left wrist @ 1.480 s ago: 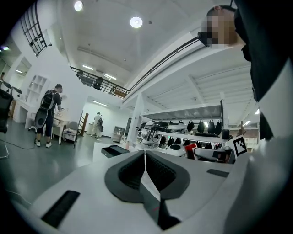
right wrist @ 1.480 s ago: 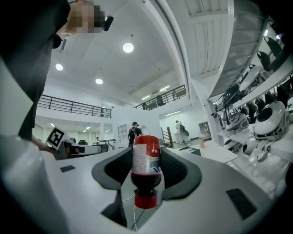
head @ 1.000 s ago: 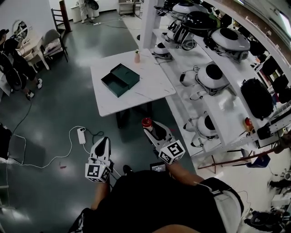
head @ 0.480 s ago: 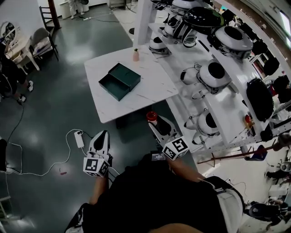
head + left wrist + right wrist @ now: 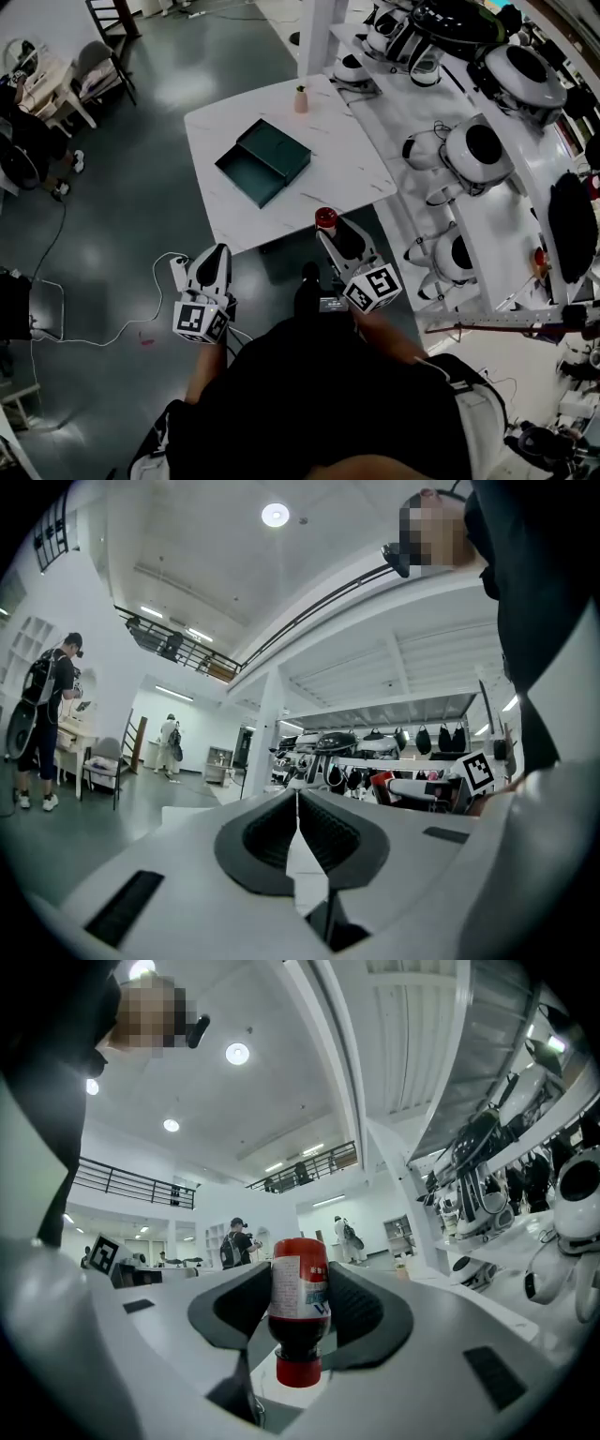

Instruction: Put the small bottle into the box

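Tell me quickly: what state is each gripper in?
Left gripper: shut, nothing between its jaws.
Right gripper: shut on the small dark bottle with red cap and white label.

- White table (image 5: 347,169): 2 items on top, well apart.
- Dark green box (image 5: 263,161): open, left of the table's middle.
- Small pink vase (image 5: 301,99): upright, near the far edge.

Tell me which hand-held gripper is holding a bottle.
The right hand-held gripper: its jaws clamp a small bottle with a red cap. The left hand-held gripper has its jaws together with nothing between them.
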`<state>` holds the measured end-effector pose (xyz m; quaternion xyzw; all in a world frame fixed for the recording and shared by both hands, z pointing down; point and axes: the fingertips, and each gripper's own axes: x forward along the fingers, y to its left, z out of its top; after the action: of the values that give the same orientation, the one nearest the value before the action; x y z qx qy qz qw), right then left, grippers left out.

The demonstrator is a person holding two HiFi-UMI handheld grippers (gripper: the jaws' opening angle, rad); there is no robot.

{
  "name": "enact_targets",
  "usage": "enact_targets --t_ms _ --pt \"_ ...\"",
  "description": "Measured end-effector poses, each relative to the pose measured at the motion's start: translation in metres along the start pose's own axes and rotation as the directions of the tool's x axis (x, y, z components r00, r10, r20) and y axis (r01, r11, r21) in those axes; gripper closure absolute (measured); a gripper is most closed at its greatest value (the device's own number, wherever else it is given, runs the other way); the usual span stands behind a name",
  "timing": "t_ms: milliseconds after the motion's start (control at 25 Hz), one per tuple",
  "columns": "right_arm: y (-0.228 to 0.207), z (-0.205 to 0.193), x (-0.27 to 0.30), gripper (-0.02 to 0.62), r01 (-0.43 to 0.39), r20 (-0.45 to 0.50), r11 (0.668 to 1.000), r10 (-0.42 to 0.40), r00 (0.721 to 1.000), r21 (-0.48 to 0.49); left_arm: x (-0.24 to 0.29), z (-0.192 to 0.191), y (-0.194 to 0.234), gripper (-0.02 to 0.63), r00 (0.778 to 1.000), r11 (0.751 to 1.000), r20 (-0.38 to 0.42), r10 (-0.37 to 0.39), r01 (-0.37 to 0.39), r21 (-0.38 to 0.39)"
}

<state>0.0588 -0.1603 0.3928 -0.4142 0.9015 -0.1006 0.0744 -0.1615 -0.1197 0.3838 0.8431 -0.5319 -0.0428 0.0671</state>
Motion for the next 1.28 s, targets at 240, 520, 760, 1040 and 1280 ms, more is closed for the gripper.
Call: enact_targets --t_ms 240,520,760,1040,1280 --pt "-0.051 0.016 0.064 0.388 -0.077 0.018 0.997 0.077 0.997 -0.025 0.063 -0.003 0.041 0.584 0.995 0.996 -0.038 0.091 -0.091 -0.014" --pt "-0.088 -0.003 0.12 0.388 -0.204 -0.074 0.979 0.204 0.976 0.01 0.102 -0.012 0.066 0.584 0.971 0.976 -0.104 0.217 -0.213 0.048" --pt "-0.098 -0.021 0.169 0.388 -0.309 -0.119 0.946 0.32 0.94 0.102 0.134 -0.012 0.097 0.584 0.94 0.948 -0.134 0.314 -0.303 0.097" --pt "-0.09 -0.056 0.216 0.388 -0.322 -0.193 0.924 0.361 0.912 0.207 0.144 -0.022 0.128 0.584 0.92 0.931 -0.147 0.363 -0.353 0.092" --pt "-0.082 -0.083 0.255 0.388 -0.277 -0.291 0.944 0.32 0.902 0.181 0.155 -0.04 0.169 0.584 0.938 0.949 -0.151 0.313 -0.301 0.099"
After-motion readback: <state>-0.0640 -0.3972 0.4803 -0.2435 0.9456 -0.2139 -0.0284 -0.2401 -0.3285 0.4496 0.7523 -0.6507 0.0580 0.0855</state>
